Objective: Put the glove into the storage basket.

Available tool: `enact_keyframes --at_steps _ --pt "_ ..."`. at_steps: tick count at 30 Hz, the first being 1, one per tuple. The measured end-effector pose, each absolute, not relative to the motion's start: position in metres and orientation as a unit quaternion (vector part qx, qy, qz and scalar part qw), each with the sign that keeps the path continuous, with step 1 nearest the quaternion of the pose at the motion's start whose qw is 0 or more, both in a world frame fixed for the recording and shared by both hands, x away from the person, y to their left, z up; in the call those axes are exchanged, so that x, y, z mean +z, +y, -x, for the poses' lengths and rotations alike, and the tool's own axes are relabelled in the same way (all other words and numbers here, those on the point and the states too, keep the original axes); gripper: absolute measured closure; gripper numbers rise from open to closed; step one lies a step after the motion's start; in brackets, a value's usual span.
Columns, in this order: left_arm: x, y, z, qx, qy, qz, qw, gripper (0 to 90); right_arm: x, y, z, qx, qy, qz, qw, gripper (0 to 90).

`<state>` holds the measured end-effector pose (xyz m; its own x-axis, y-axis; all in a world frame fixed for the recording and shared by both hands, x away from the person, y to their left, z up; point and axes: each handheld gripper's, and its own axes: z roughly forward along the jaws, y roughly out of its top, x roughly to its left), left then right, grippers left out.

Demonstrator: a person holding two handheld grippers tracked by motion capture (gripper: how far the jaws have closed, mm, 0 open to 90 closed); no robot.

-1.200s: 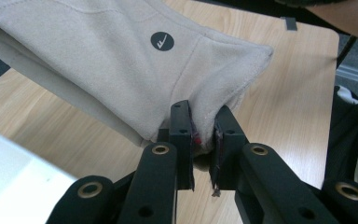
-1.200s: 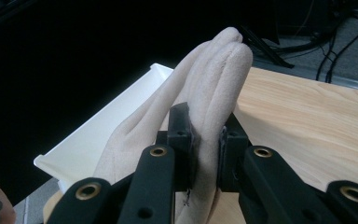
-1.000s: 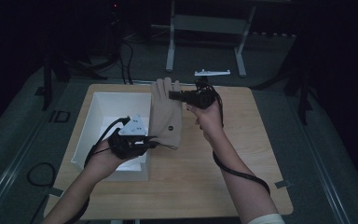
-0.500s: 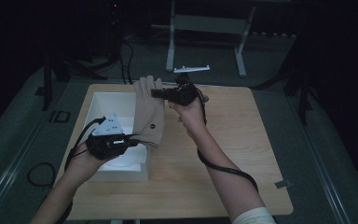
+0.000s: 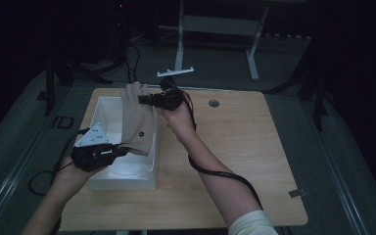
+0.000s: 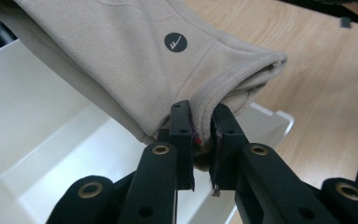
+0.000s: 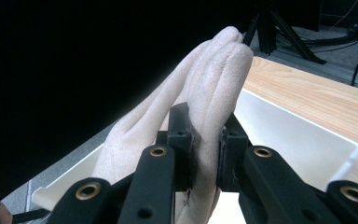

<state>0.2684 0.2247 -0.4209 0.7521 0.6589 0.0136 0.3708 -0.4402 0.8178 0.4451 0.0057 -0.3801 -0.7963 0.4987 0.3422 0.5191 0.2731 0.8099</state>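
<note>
Black gripper (image 6: pixel 200 135) jaws, brass rivets, black cable (image 5: pixel 220 172), cream sleeve (image 5: pixel 248 224)

tabletop (image 5: pixel 254 161): light wood grain, rounded corners, grommet hole (image 5: pixel 214 103) near far edge
bin (image 5: pixel 127 178): white plastic, open top, sits on tabletop's left part
white bracket (image 5: pixel 175 72): small, just past far edge
desk frame (image 5: pixel 215 29): grey legs, on floor behind
floor (image 5: pixel 347 147): grey carpet, dark surroundings

This looks like a dim lab or recording studio. A light rounded-corner wooden table (image 5: pixel 254 161) stands on grey carpeted floor (image 5: pixel 342 147). Beyond the table are a white metal stand frame (image 5: pixel 252 49) and black tripod legs (image 5: pixel 54 78), with loose black cables (image 5: pixel 132 54) trailing near them.
</note>
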Motion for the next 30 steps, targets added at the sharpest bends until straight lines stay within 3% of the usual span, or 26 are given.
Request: enact_keyframes --at_steps 9,18,30 --pt "-0.443 0.239 -0.264 0.164 0.343 -0.831 0.405 82.1 -0.402 0.035 -0.448 -0.495 -0.808 0.318 0.027 79.5" --pt "-0.466 0.228 -0.262 0.177 0.364 -0.836 0.371 82.0 -0.436 0.048 -0.457 -0.460 -0.824 0.330 0.036 79.4" --pt "-0.495 0.226 -0.264 0.169 0.407 -0.816 0.373 82.0 -0.454 0.060 -0.462 -0.413 -0.851 0.323 0.030 79.3"
